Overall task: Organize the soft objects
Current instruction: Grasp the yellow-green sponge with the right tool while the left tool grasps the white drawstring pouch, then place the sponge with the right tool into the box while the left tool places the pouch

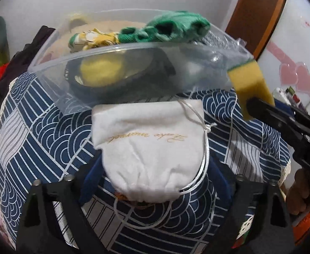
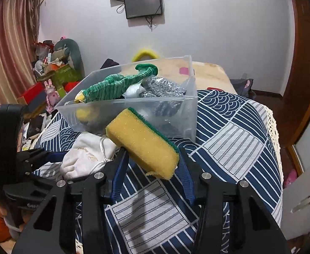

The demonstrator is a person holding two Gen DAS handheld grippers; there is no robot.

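Note:
My left gripper is shut on a white drawstring pouch with gold lettering, held just above the blue patterned cloth; the pouch also shows in the right wrist view. My right gripper is shut on a yellow sponge with a green scouring side, held above the cloth in front of the bin; the sponge also shows in the left wrist view. A clear plastic bin stands behind, holding green gloves, a grey cloth and a yellow item.
The cloth covers a small table whose lace edge falls off at the right. A cluttered pile of boxes and toys stands at the left. A wooden door frame is at the right, and a bed lies behind the bin.

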